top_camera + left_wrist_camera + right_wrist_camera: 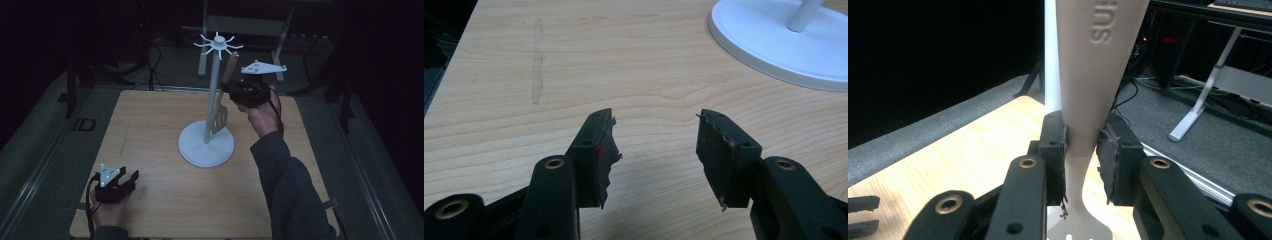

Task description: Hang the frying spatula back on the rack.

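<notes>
Spatula (222, 102) hangs upright beside the white stand's pole (212, 95), clamped at its handle by the right gripper (1082, 145), while the left gripper (656, 150) rests wide open and empty over the wooden table (150, 130).

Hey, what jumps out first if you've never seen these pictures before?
The white rack with hooks at its top stands mid-table. Beside its pole, the right gripper clamps a beige slotted spatula by the handle, blade down. The left gripper rests open at the table's near left corner.
</notes>
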Demonstrator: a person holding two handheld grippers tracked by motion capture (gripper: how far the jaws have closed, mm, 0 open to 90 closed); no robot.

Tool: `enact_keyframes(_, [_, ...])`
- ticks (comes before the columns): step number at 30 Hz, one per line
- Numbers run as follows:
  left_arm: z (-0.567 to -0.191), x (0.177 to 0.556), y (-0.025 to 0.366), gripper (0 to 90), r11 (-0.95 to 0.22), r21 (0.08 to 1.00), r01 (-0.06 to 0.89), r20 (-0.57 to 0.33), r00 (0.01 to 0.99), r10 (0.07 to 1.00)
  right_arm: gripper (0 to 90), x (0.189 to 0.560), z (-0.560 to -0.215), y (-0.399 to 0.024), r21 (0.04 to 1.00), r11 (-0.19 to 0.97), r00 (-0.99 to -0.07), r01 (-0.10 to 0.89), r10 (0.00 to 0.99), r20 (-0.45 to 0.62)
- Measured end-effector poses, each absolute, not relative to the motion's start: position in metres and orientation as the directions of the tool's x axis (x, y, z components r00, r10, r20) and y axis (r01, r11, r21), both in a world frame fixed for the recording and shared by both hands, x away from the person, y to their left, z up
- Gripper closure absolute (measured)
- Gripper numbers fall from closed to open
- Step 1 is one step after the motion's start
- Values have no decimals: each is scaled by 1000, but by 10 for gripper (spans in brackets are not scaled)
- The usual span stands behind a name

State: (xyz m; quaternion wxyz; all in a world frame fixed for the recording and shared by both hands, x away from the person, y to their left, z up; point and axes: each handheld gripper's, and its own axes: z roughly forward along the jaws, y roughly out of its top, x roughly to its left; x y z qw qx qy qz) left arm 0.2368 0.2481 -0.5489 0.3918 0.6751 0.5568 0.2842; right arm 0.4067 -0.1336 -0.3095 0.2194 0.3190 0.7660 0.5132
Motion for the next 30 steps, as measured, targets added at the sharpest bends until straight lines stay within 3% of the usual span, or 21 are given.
enact_keyframes(21, [-549,236,248,491,-74,845,530,-52,219,974,729,408,-313,-133,930,257,-692,263,722,-4])
enact_keyframes(27, [-549,237,247,491,-77,844,530,-50,222,974,670,408,-315,-135,932,256,-688,255,726,-11])
enact_keyframes(30, [-549,237,247,491,-78,844,530,-50,223,974,600,408,-317,-137,934,254,-685,250,728,-15])
